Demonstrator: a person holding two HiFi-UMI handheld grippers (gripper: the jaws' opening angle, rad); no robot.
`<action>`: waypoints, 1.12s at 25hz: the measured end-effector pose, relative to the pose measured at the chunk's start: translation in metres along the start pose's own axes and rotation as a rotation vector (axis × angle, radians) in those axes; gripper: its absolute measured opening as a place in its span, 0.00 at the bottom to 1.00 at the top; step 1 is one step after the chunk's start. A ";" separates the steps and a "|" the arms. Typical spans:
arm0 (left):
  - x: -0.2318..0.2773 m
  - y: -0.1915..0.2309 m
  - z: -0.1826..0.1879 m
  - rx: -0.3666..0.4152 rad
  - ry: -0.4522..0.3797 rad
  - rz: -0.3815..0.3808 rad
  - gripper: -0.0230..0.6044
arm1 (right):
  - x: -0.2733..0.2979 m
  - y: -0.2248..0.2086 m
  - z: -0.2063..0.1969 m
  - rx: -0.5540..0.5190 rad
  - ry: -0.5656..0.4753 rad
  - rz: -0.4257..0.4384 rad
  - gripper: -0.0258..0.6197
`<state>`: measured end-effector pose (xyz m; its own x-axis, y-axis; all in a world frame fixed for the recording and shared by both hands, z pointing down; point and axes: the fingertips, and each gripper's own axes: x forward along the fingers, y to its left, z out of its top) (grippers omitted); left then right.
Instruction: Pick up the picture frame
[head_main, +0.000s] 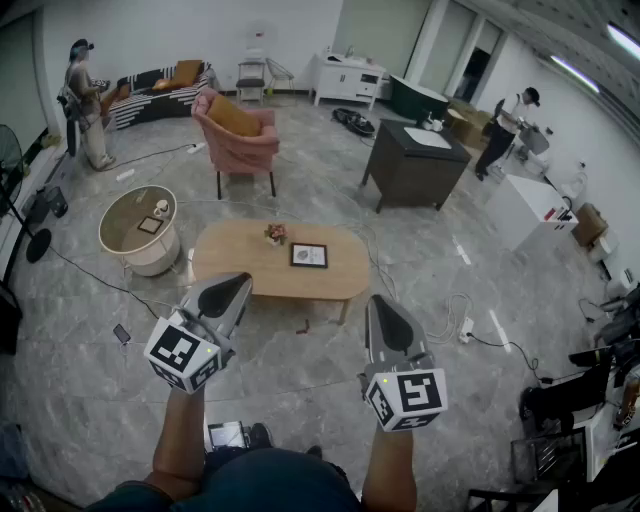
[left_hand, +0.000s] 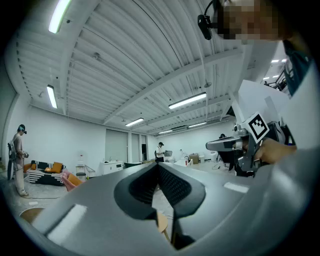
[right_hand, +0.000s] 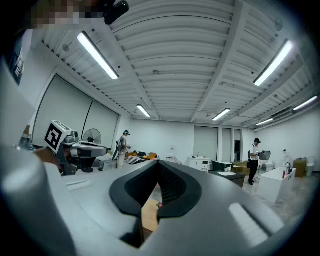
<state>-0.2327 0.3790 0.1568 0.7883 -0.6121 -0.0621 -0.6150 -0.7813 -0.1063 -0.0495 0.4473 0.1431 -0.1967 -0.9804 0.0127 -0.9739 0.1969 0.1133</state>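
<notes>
The picture frame (head_main: 308, 255), dark-edged with a pale picture, lies flat on the oval wooden coffee table (head_main: 230, 262), right of its middle. Both grippers are held level over the floor, short of the table's near edge and apart from the frame. My left gripper (head_main: 238, 286) is shut with nothing in it, its jaws meeting at the tip in the left gripper view (left_hand: 159, 168). My right gripper (head_main: 384, 304) is also shut and empty, as its own view (right_hand: 159, 168) shows. A sliver of the wooden table shows below each pair of jaws.
A small flower pot (head_main: 275, 234) stands on the table left of the frame. Around it are a round side table (head_main: 140, 225), a pink armchair (head_main: 238, 135), a dark cabinet (head_main: 415, 165) and floor cables (head_main: 455, 315). People stand at the far left (head_main: 85, 100) and far right (head_main: 505, 125).
</notes>
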 end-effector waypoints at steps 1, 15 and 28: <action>0.001 0.002 -0.001 0.000 0.000 -0.003 0.04 | 0.002 0.000 0.000 0.000 0.001 -0.002 0.05; 0.013 0.038 -0.014 -0.013 -0.008 -0.040 0.04 | 0.035 0.015 -0.007 0.017 -0.001 -0.030 0.05; 0.053 0.051 -0.032 -0.027 0.021 -0.040 0.04 | 0.072 -0.021 -0.023 0.072 0.006 -0.025 0.06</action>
<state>-0.2228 0.3022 0.1794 0.8118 -0.5828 -0.0373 -0.5837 -0.8079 -0.0816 -0.0405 0.3719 0.1646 -0.1716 -0.9850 0.0169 -0.9842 0.1722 0.0422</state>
